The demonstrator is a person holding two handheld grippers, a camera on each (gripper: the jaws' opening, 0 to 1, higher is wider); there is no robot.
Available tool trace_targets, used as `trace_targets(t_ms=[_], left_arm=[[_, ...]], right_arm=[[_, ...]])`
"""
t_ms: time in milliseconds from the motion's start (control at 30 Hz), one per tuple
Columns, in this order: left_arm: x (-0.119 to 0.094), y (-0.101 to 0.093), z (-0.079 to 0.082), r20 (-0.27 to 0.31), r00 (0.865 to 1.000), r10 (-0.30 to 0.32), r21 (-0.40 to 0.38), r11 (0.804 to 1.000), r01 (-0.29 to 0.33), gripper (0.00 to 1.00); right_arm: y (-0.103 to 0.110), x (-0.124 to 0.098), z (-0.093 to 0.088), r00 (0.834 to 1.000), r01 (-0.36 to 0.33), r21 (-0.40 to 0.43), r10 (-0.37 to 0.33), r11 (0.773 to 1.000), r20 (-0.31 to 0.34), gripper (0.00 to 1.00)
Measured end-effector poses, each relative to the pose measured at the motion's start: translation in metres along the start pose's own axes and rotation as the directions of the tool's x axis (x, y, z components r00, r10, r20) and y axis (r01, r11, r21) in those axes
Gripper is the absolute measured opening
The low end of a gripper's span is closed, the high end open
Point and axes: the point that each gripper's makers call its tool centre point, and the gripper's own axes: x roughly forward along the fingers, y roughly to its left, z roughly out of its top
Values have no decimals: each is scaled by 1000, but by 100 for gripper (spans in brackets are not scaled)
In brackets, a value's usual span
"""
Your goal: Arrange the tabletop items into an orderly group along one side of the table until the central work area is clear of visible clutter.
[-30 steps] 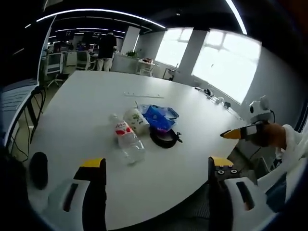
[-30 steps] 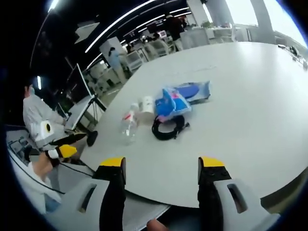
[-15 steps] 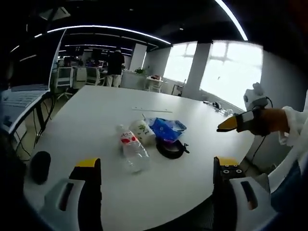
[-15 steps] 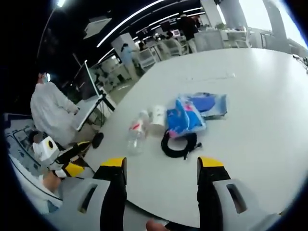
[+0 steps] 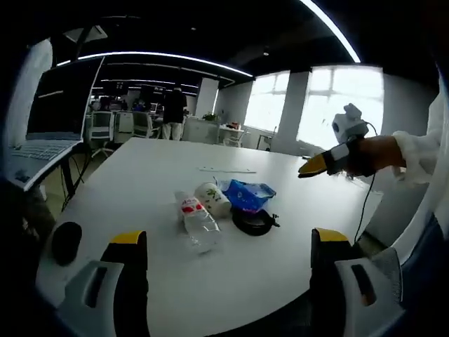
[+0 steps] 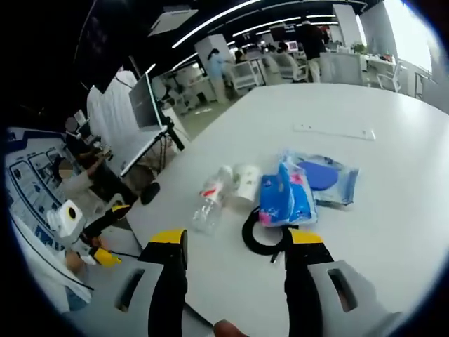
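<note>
Both pairs of jaws stand spread wide with nothing between them. The left gripper hangs above the near edge of the white table, its yellow-tipped jaws framing the cluster of items that lies further in. The right gripper hovers over its own side of the table, and the same cluster sits just beyond and between its jaw tips.

In the left gripper view the nearest item is a clear plastic bottle lying on its side, with a red and white label whose writing is too small to read. Touching its far end is a white paper cup, also tipped over, with a green printed pattern. To the right of the bottle is a coil of black cable, and just behind the coil, overlapping it, rests a blue plastic packet. Further back a thin white strip lies flat on the table, well apart from the cluster. A black computer mouse sits near the left edge of the table.

In the right gripper view the cable coil is nearest, partly behind the right jaw, with a blue packet printed in pink lying on it; its lettering cannot be read. A clear bag holding something blue lies to its right. The bottle and cup lie to the left, the strip beyond.

At far right of the left gripper view, the other gripper's yellow tips show in a sleeved hand.
</note>
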Motion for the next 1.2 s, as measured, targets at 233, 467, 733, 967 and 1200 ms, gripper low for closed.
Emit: trace_targets(t_ms=[233,467,733,967,1200], left_arm=[[4,7,-2,-1,1000,24,-25,999,-24,95],[5,2,-8,-20,1000,17,19,1000,-17,91],[2,3,-3,10,1000,22,30,999,-22,83],[5,3,-13,-32,999,29,58,998,-27,84],[4,9,-18,-60,997,51,66,997,-47,81]], right_arm=[[27,27,29,995,-93,8,93,996,23,51],[48,65,47,988,-149,-43,147,988,-35,48],[67,91,66,979,-200,-41,198,979,-57,45],[72,126,73,973,-205,-13,202,979,-107,44],[69,164,69,963,-203,1,199,979,-181,45]])
